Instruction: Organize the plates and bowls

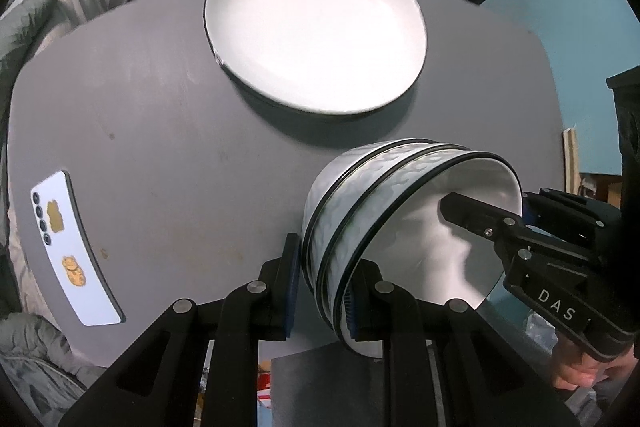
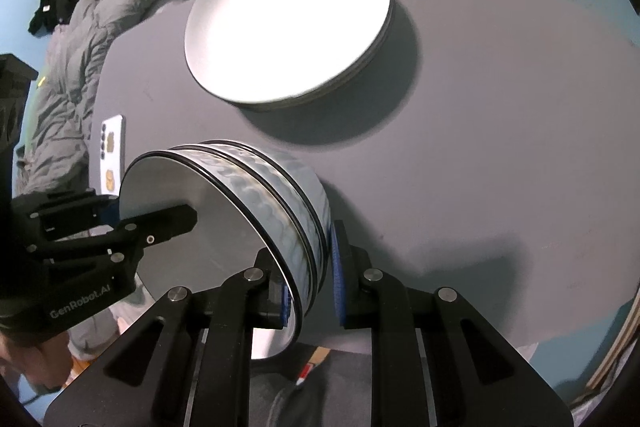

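Stacked bowls (image 1: 360,211) between both hand-held grippers (image 1: 320,291)

On the grey table (image 1: 160,107) there is one stack of white plates (image 1: 316,23); from the right wrist view its edge shows about three plates, but the exact number I cannot tell. Near this stack, toward the table's near edge, are three nested bowls (image 1: 360,211) with black rims. One phone (image 1: 72,247) lies further along the table, left of the bowls. Two grippers are visible, the left gripper (image 1: 320,291) and the right gripper (image 2: 312,291).
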`<state>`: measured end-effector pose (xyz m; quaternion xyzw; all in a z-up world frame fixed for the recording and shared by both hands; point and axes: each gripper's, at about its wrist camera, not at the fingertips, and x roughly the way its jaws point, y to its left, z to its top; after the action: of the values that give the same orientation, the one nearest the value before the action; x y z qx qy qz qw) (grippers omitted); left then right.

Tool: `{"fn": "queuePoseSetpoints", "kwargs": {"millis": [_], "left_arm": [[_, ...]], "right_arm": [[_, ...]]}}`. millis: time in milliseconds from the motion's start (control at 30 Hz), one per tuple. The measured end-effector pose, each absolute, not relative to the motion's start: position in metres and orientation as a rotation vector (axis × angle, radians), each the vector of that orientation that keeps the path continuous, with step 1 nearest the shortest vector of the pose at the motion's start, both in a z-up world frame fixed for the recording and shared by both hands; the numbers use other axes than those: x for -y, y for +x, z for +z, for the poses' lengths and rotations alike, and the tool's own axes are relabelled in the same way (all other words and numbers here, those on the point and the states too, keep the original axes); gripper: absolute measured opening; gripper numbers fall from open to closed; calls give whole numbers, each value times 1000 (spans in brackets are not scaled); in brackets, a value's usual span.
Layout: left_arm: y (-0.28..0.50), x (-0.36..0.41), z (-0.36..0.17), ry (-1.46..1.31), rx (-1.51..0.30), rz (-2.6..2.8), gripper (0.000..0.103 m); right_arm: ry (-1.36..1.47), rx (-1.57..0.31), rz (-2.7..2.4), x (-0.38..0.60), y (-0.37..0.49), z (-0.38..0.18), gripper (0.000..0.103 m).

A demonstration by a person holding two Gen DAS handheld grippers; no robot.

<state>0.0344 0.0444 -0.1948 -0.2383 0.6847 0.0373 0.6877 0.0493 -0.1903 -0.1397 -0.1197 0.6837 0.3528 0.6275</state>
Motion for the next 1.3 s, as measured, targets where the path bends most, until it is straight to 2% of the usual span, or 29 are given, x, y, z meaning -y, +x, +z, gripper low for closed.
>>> {"fn": "queuePoseSetpoints", "kwargs": {"millis": [333,667,900,1300], "left_arm": [[63,-76,-151,-494,-1452,91,18],[106,-101,-171,-499,-1451,116,18],[127,-110,-199,-503,-1511,138,18],[137,-117,-204,-512,-1491,164,18]], "right_arm": [[-267,-1489,814,161,84,-99,16],[-295,-1447,818,122,125,-105,17],[-308,-1523,815,105,147,-135,17],[-324,-1566,805,96,165,-146,16]]}}
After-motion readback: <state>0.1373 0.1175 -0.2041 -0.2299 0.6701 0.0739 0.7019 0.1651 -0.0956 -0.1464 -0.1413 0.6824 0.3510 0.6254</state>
